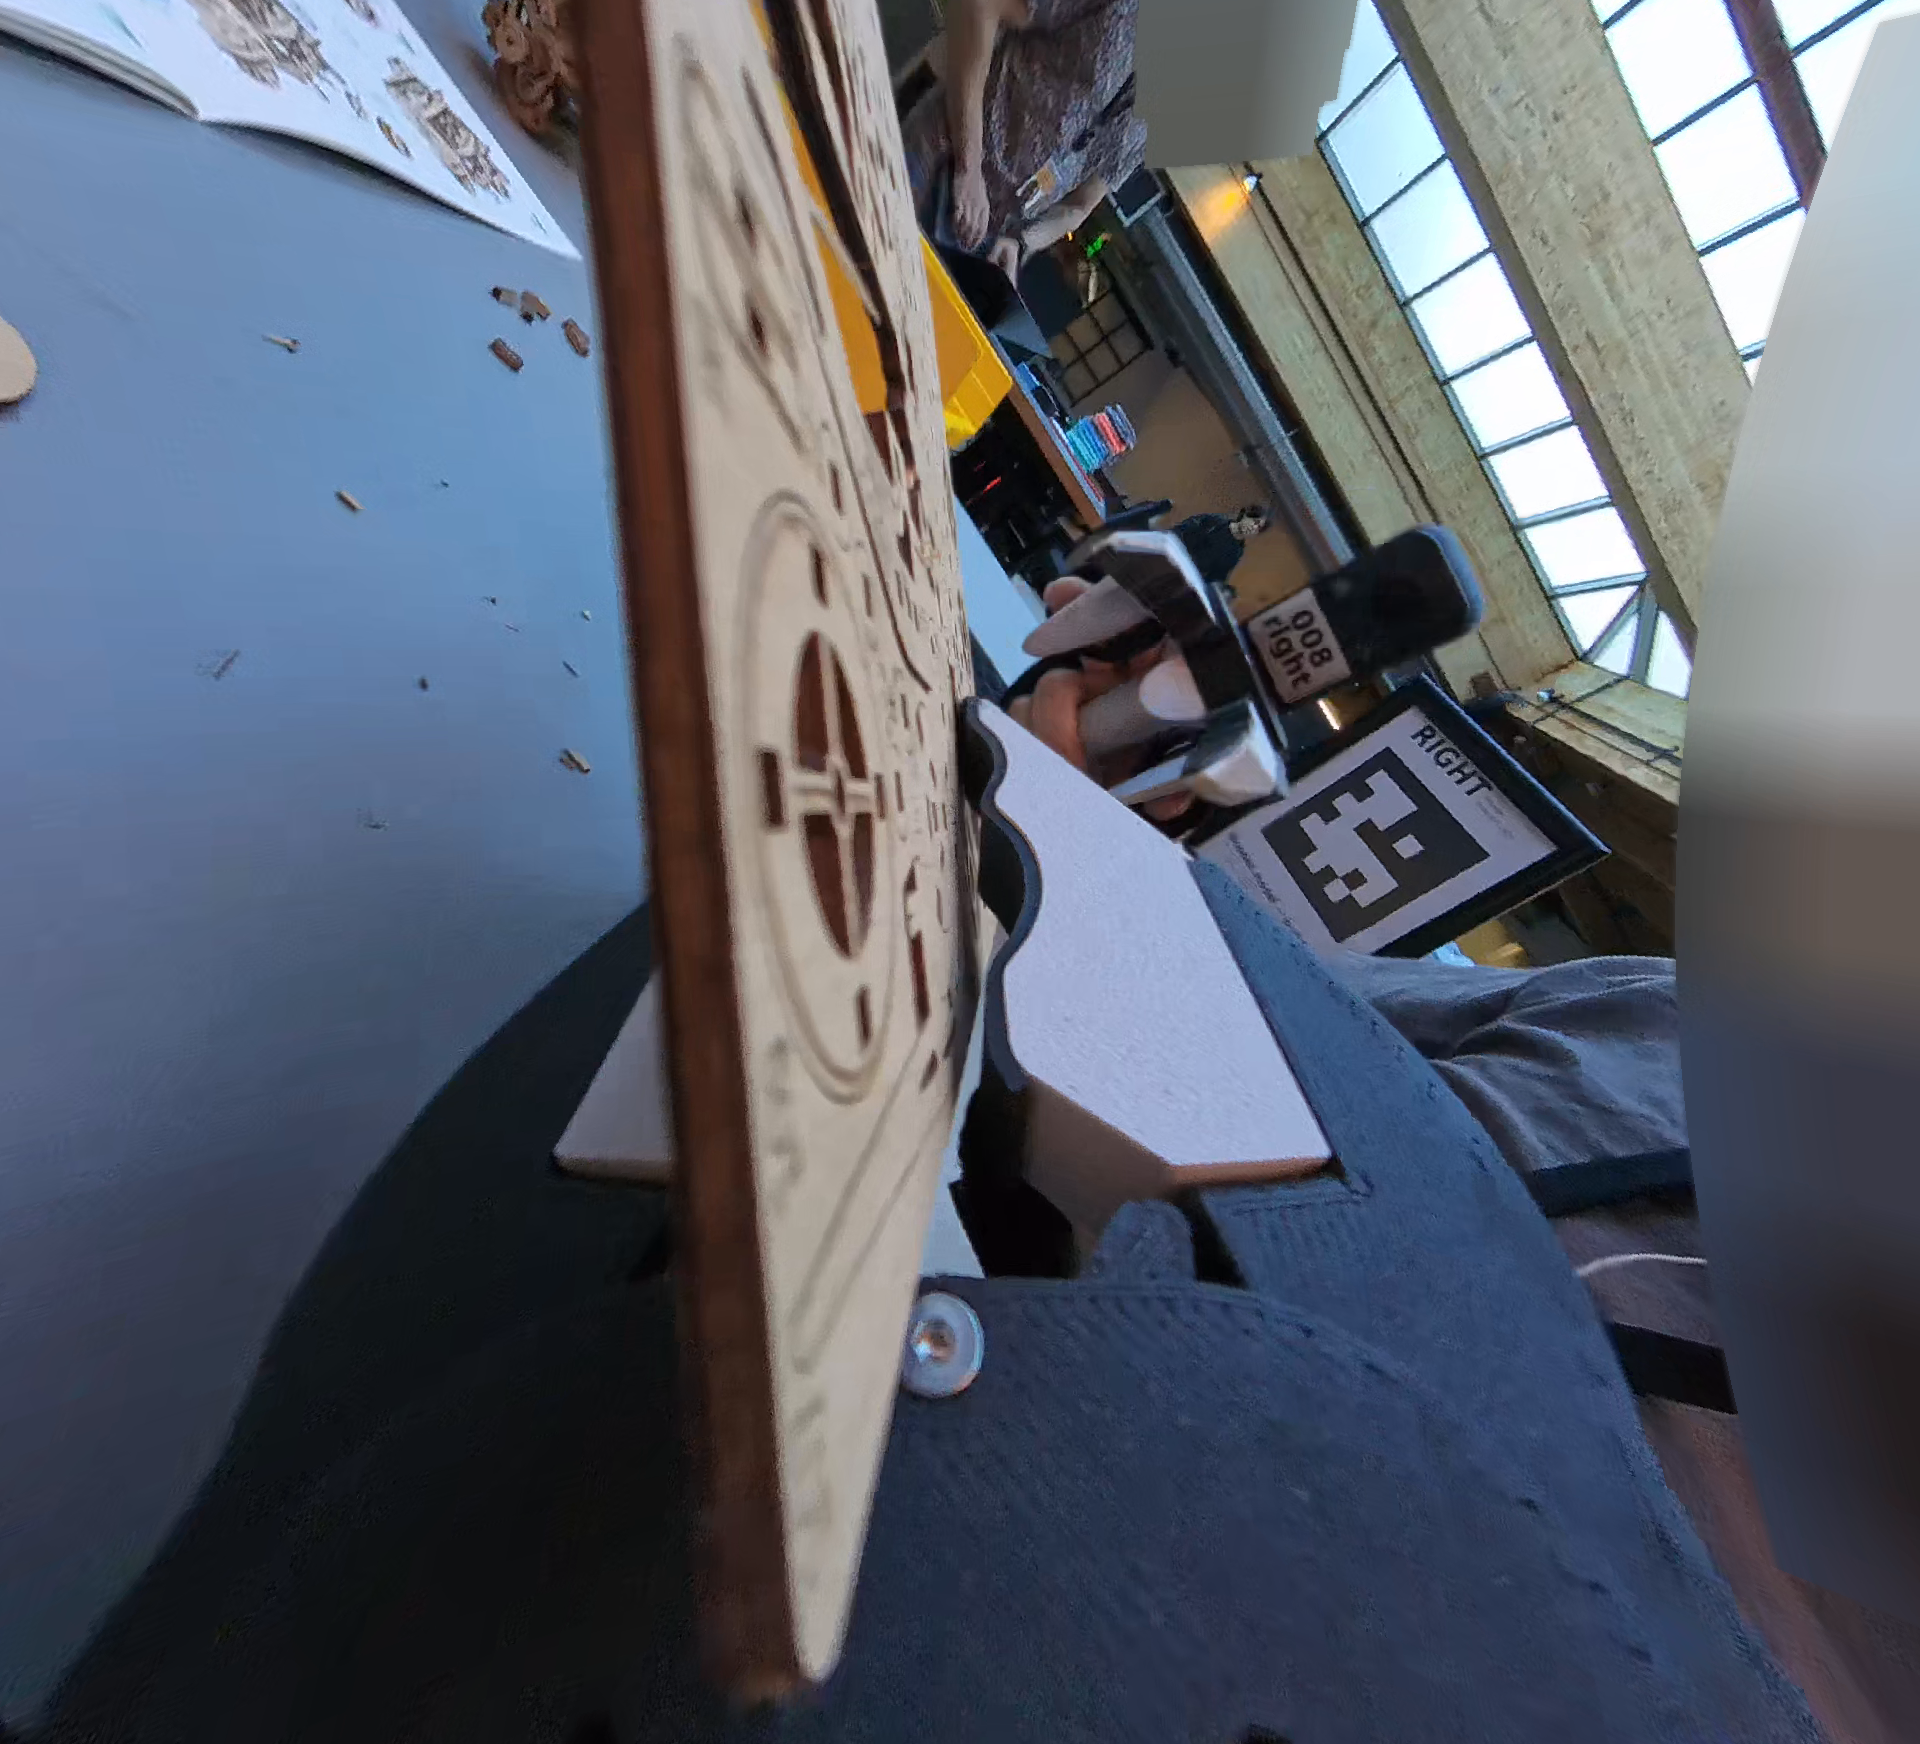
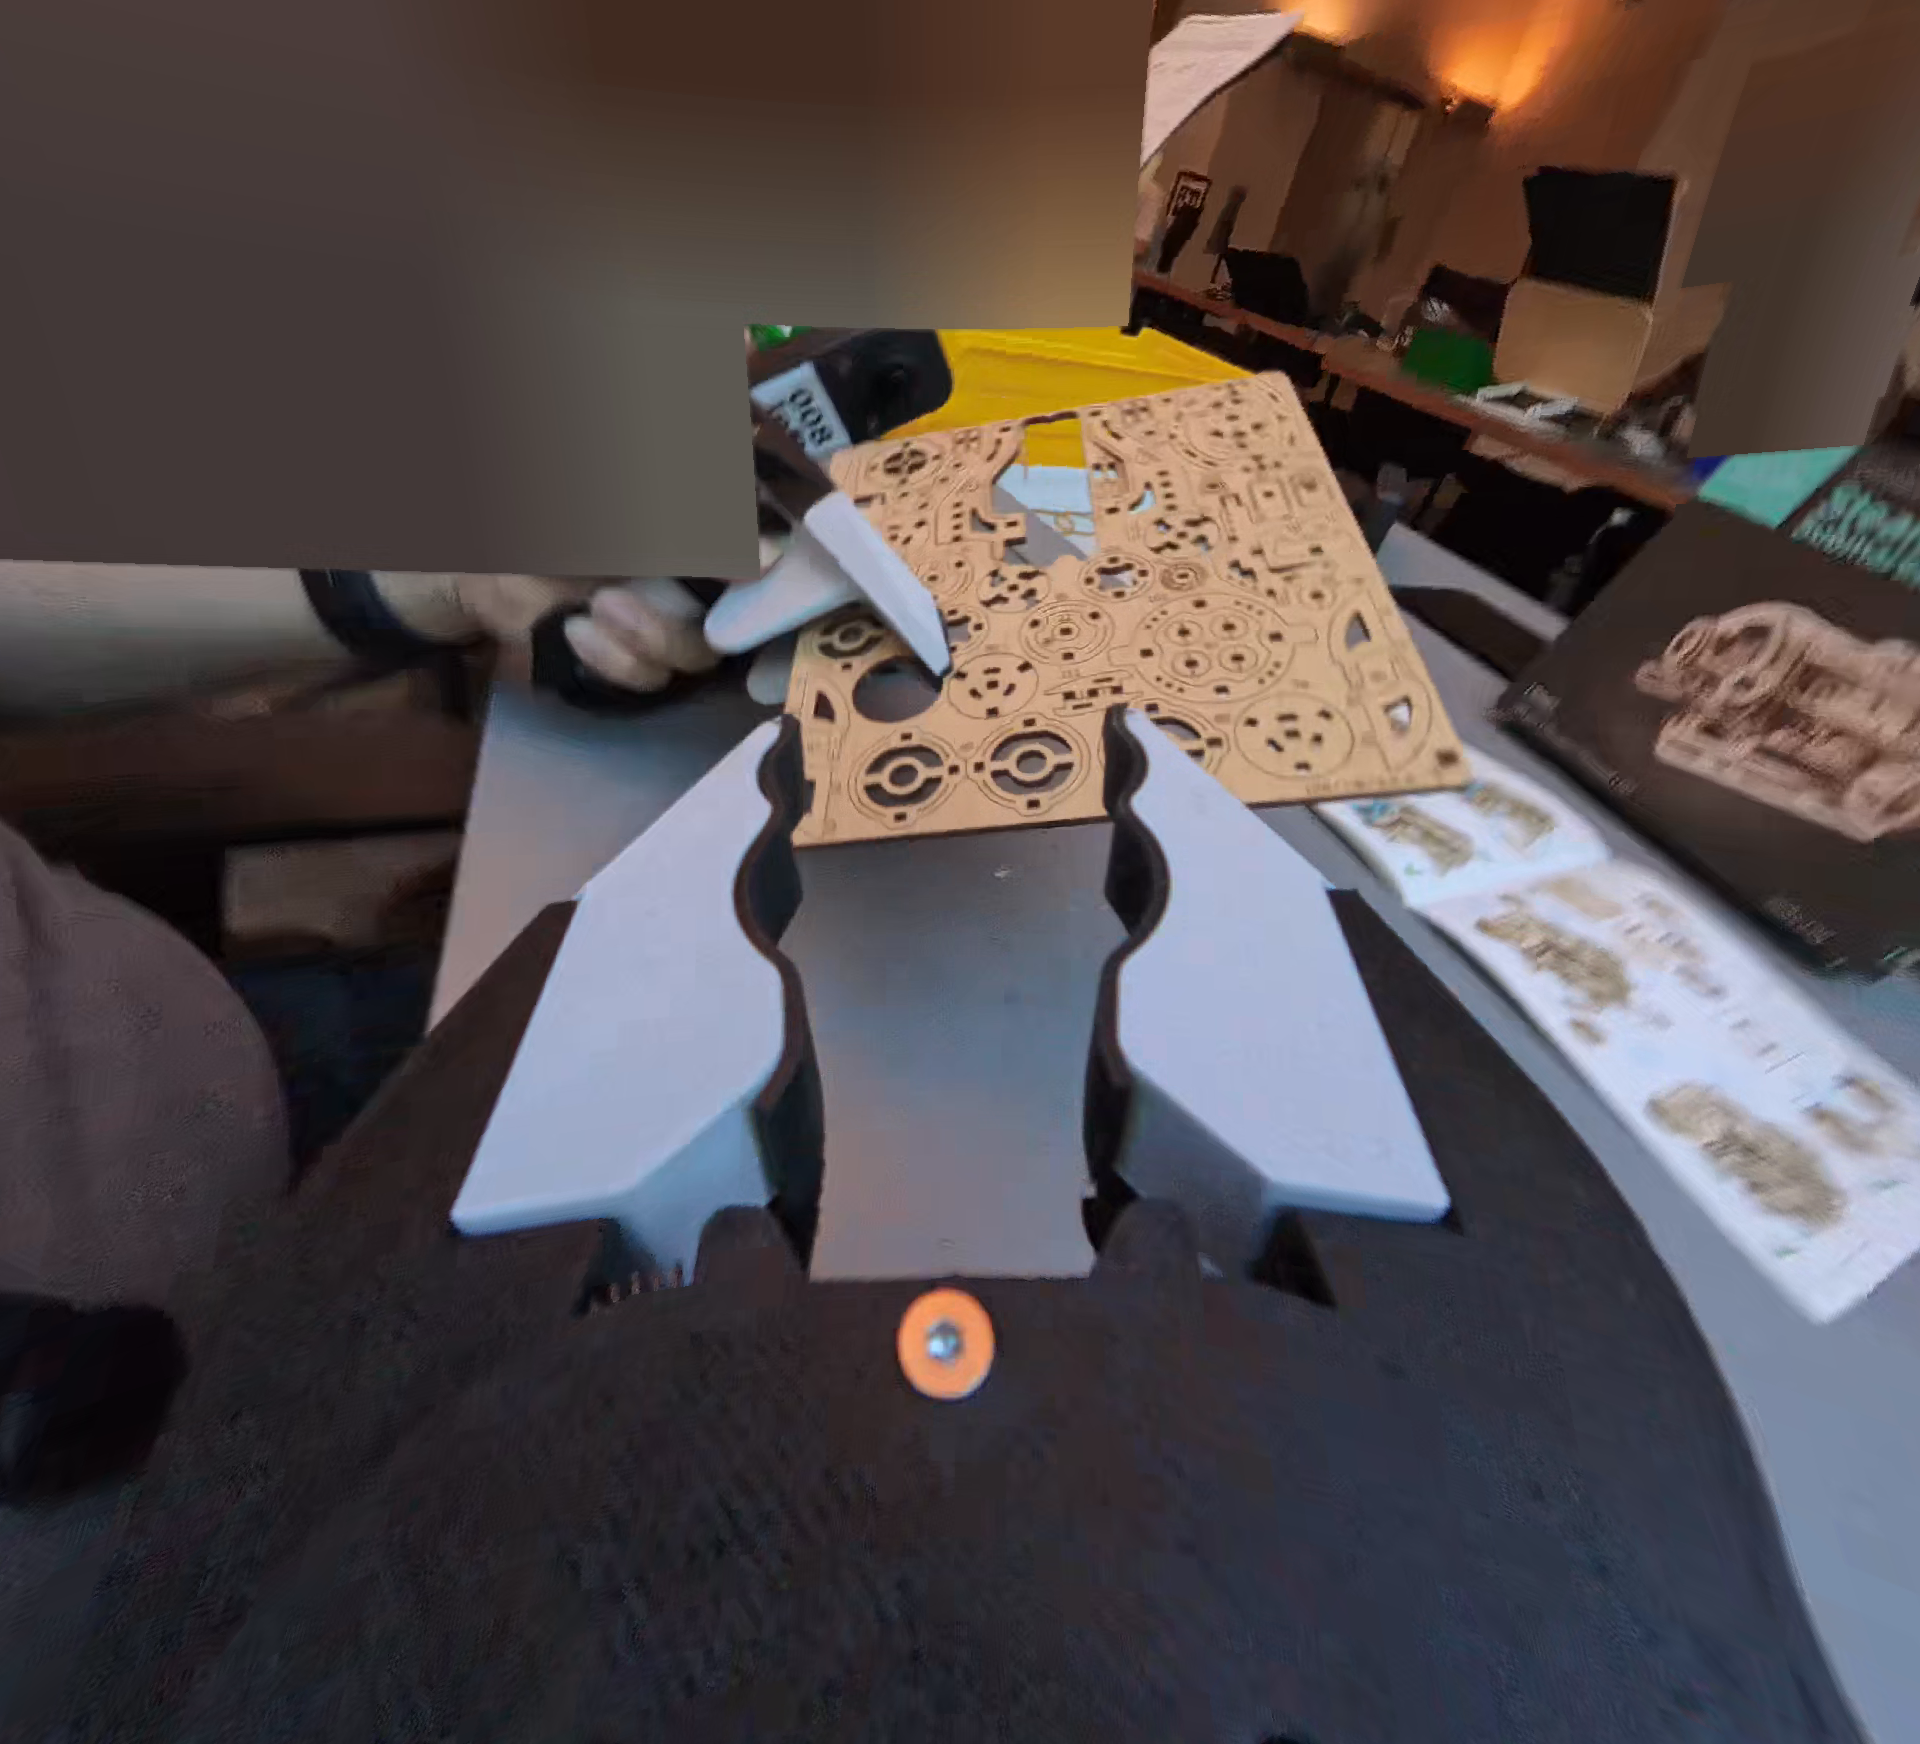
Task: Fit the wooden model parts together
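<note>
A laser-cut wooden parts sheet (image 1: 769,344) is held off the table, edge-on in the left wrist view. My left gripper (image 1: 821,759) is shut on it; one white finger (image 1: 1122,946) lies against its engraved face, and the other is mostly hidden behind it. In the right wrist view the sheet (image 2: 1143,634) faces me flat, with several parts punched out, and the left gripper (image 2: 883,593) pinches its left side. My right gripper (image 2: 951,728) is open and empty, just in front of the sheet's lower edge. It also shows in the left wrist view (image 1: 1195,655), beyond the sheet.
On the grey table (image 1: 208,655) lie an open instruction booklet (image 1: 260,32), a partly built wooden assembly (image 1: 530,32) and small wood scraps (image 1: 520,323). The booklet (image 2: 1621,1019) and the dark model box (image 2: 1766,738) are at the right. A yellow bin (image 2: 1039,375) stands behind. A person (image 1: 1039,63) stands farther back.
</note>
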`<state>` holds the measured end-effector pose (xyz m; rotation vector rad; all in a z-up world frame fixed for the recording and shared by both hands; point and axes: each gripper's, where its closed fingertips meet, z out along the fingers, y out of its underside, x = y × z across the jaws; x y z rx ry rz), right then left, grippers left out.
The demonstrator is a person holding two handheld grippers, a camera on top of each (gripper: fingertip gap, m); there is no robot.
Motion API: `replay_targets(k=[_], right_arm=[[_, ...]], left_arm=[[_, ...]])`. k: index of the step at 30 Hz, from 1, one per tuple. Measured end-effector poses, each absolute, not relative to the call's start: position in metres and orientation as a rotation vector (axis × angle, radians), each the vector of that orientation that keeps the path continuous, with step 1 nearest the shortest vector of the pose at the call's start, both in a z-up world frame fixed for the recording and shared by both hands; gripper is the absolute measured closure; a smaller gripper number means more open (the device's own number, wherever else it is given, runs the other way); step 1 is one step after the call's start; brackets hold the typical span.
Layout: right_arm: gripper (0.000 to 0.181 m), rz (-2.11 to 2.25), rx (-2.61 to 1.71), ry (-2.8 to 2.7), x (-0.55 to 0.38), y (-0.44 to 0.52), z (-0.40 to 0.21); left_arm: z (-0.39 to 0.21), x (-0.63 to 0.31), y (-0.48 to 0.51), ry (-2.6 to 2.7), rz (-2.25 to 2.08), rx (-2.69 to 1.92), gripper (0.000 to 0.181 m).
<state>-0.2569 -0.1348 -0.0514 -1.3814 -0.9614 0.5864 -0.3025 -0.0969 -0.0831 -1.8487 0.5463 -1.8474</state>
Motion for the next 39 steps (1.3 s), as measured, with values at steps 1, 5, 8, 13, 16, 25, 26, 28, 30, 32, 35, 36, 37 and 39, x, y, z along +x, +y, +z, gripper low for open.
replay_targets(k=[1,5,8,13,16,25,26,28,30,32,35,36,37,39], right_arm=[[0.125,0.457,-1.346,-1.084,-0.261,-0.137,-0.055],[0.112,-0.03,-1.196,-1.416,-0.273,-0.128,-0.072],[0.114,-0.204,-1.079,-1.596,-0.285,-0.124,-0.092],[0.13,-0.135,-1.126,-1.571,-0.294,-0.121,-0.091],[0.129,0.022,-1.183,-1.416,-0.288,-0.128,-0.071],[0.127,1.216,-1.527,-0.316,-0.256,-0.093,-0.033],[0.127,1.256,-1.527,-0.274,-0.257,-0.088,-0.035],[0.135,1.363,-1.5,-0.295,-0.268,-0.091,-0.03],[0.154,1.455,-1.51,-0.358,-0.281,-0.097,-0.027],[0.178,1.478,-1.509,-0.419,-0.284,-0.098,-0.026],[0.181,1.654,-1.533,-0.382,-0.278,-0.091,-0.018],[0.181,1.671,-1.544,-0.407,-0.275,-0.086,-0.014],[0.181,1.659,-1.577,-0.436,-0.27,-0.08,-0.013],[0.181,1.625,-1.655,-0.483,-0.259,-0.065,-0.009]], left_arm=[[-0.081,-0.303,-0.098,0.541,-1.89,-1.86,0.18],[-0.085,-0.304,-0.1,0.559,-1.923,-1.942,0.181],[-0.087,-0.302,-0.108,0.576,-1.979,-1.995,0.181],[-0.079,-0.306,-0.11,0.594,-1.997,-1.946,0.181],[-0.067,-0.316,-0.109,0.664,-1.969,-1.856,0.18],[-0.038,-0.322,-0.094,0.695,-1.774,-1.68,0.181],[-0.035,-0.32,-0.096,0.695,-1.781,-1.649,0.18],[-0.031,-0.316,-0.1,0.705,-1.777,-1.613,0.181],[-0.032,-0.313,-0.103,0.719,-1.749,-1.602,0.181],[-0.032,-0.311,-0.107,0.73,-1.734,-1.589,0.181],[-0.04,-0.309,-0.115,0.727,-1.782,-1.657,0.156],[-0.046,-0.309,-0.125,0.751,-1.835,-1.719,0.147],[-0.05,-0.31,-0.137,0.786,-1.892,-1.774,0.144],[-0.058,-0.319,-0.164,0.881,-1.944,-1.85,0.15]])
